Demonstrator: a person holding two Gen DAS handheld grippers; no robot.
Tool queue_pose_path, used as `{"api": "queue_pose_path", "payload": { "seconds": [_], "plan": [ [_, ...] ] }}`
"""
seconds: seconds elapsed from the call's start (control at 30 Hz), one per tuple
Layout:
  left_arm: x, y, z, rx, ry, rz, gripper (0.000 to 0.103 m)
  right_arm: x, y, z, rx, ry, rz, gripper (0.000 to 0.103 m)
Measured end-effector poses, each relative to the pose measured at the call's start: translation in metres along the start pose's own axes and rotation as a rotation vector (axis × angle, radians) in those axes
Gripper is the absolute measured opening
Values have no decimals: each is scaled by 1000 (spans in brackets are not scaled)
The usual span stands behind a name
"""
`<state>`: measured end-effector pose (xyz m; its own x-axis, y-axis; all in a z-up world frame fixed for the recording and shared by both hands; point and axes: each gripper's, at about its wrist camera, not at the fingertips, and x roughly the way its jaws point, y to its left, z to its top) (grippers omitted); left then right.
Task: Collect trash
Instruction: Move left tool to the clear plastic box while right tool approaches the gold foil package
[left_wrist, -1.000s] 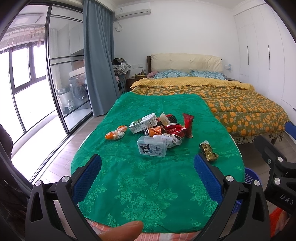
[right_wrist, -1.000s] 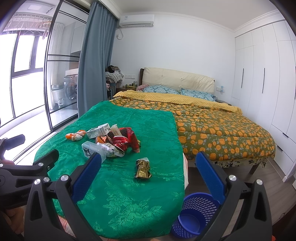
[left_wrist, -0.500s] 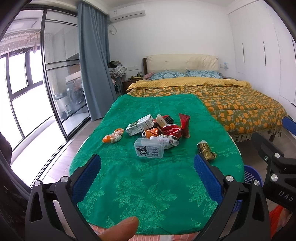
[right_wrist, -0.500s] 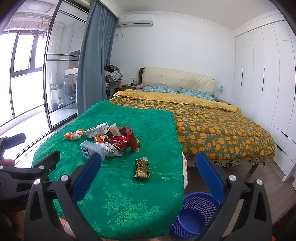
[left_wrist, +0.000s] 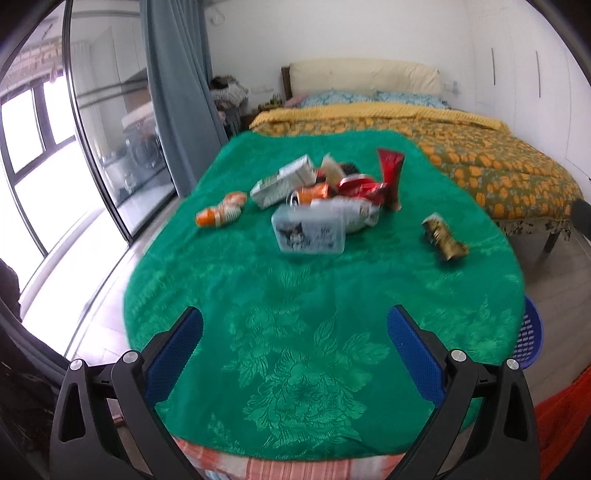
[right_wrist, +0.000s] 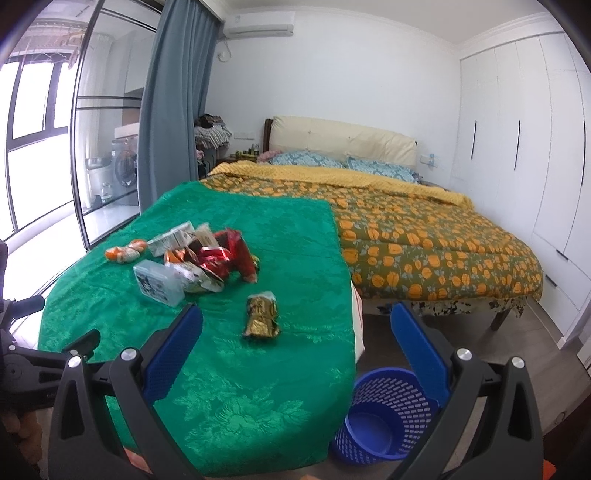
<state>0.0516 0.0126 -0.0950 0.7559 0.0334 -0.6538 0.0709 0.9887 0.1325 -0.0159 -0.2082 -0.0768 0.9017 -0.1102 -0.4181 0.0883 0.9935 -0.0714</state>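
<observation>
I am holding both the left gripper (left_wrist: 294, 350) and the right gripper (right_wrist: 297, 345) spread wide and empty over the green tablecloth (right_wrist: 258, 369). The gold wrapper (right_wrist: 261, 315) is lying apart, right of the trash pile (right_wrist: 199, 258), its long axis running near to far. The blue basket (right_wrist: 384, 417) is sitting on the floor, right.

Open cloth up front, clutter beyond

Bare green tablecloth (left_wrist: 295, 332) lies near; the wrapper pile (left_wrist: 325, 195) crowds mid-table, gold wrapper (right_wrist: 261, 314) apart, right side.

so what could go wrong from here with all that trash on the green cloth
The blue basket sits on the floor below the table edge, so a wrapper released early could miss it. The gold wrapper lies flat and crumpled; open fingers may snag the green cloth instead. The pile overlaps, so one grab might drag neighbours.
</observation>
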Motion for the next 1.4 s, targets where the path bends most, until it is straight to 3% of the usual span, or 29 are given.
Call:
{"api": "queue_pose_path", "payload": {
  "seconds": [0.27,0.5,0.67,0.77,1.17,1.23,1.3,1.4],
  "plan": [
    [65,-8,8,-27,84,-62,99,43,-4,-26,20,92,56,98],
    [145,-23,50,-108,149,13,99,68,-6,-41,31,141,72,98],
    [187,-22,59,-164,223,44,99,78,-11,-48,37,169,73,98],
    [190,-2,56,-236,248,14,99,84,-14,-51,38,180,73,98],
    [160,108,10,-271,270,140,99,101,-8,-55,29,221,92,98],
    [153,117,8,-266,255,94,98,103,-8,-56,34,230,92,98],
    [141,107,15,-240,222,-16,98,105,-6,-56,38,238,89,98],
    [132,80,37,-172,170,-82,98,105,-2,-57,38,242,100,98]
  ]
}}
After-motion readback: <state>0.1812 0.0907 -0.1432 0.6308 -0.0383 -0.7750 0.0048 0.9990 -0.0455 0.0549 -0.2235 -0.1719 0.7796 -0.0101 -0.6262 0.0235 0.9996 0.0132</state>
